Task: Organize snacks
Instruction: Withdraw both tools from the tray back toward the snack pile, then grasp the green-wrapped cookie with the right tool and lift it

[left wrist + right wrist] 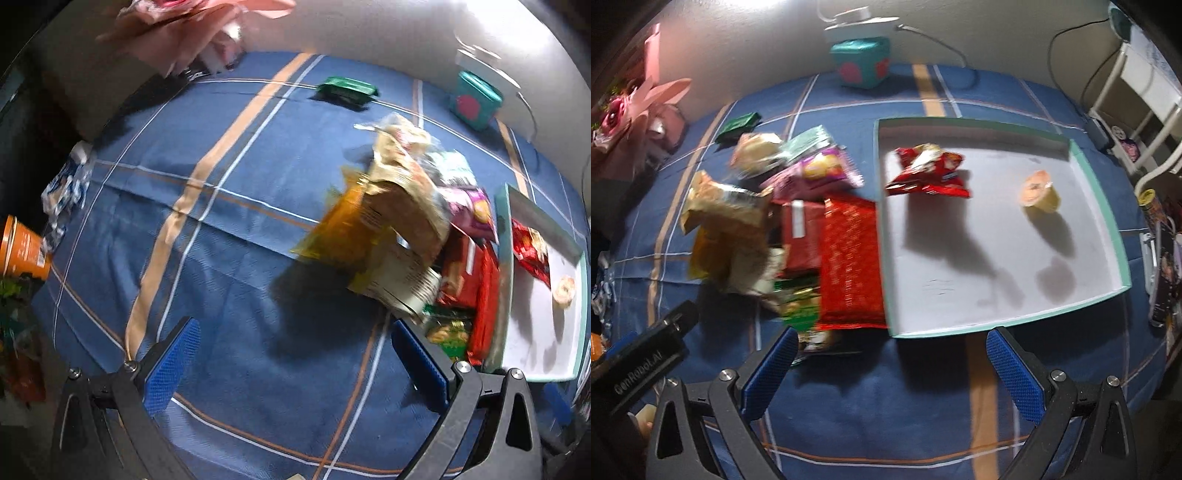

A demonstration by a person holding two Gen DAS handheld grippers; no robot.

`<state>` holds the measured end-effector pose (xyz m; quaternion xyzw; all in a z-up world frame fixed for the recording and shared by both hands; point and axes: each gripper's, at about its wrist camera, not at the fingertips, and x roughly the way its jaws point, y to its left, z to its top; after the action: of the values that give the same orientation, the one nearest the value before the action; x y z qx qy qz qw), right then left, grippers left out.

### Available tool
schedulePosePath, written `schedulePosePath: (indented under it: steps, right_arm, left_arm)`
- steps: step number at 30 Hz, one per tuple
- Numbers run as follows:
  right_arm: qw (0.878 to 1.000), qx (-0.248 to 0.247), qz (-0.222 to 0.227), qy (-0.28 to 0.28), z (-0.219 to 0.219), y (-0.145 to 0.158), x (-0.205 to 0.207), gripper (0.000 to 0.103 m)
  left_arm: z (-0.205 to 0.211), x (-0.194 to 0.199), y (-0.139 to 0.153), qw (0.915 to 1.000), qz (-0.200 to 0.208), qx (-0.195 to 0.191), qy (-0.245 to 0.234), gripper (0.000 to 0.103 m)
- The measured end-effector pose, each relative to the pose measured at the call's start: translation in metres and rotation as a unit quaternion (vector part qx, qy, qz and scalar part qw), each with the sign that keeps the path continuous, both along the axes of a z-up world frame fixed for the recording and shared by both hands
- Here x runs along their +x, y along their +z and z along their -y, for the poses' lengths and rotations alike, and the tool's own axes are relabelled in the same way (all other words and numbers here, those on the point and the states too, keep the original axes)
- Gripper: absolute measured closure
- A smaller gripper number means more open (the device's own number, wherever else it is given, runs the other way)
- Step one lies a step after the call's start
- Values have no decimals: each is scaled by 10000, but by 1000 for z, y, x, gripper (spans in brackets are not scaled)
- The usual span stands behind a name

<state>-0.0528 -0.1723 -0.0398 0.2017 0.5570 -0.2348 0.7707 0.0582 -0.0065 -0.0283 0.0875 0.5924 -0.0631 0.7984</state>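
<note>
Both my grippers are empty w/ jaws spread wide: left gripper (295, 363) hovers over bare blue cloth (229, 236), right gripper (892, 373) sits just short of the near rim of the shallow tray (1100, 177). The snacks are mostly heaped in a pile (798, 221) touching the tray's left wall; inside the tray so far only a small red packet (927, 173) and a little jelly cup (1039, 192), well apart. A green packet (738, 125) lies alone beyond the pile, near the teal box (858, 64) at the back. Handling, my guess: these are light, crinkly foil bags, soft and slippery, prob. air-filled, so squeezing the belly risks crushing contents or squirting the bag out. Better to pinch a flat sealed edge or corner. The long red pack (851, 258) looks stiffer and flatter; I'd take it by its near short end, closest to my right jaws. The tan bag (727, 210) on top is blurred, can't read its edges well.
</note>
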Motion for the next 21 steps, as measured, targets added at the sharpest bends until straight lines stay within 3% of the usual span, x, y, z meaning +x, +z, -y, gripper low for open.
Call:
schedulePosePath:
  steps: [10, 15, 21]
  right_arm:
    - [9983, 423, -259, 292, -26, -30, 24, 0]
    - [9960, 762, -381, 277, -30, -48, 32, 0]
    - [9950, 832, -430, 341, -38, -63, 41, 0]
  left_arm:
    - [-8, 15, -38, 9980, -594, 120, 182, 0]
    - [-11, 20, -52, 9963, -793, 189, 263, 0]
    - [-18, 26, -59, 9951, -866, 142, 446, 0]
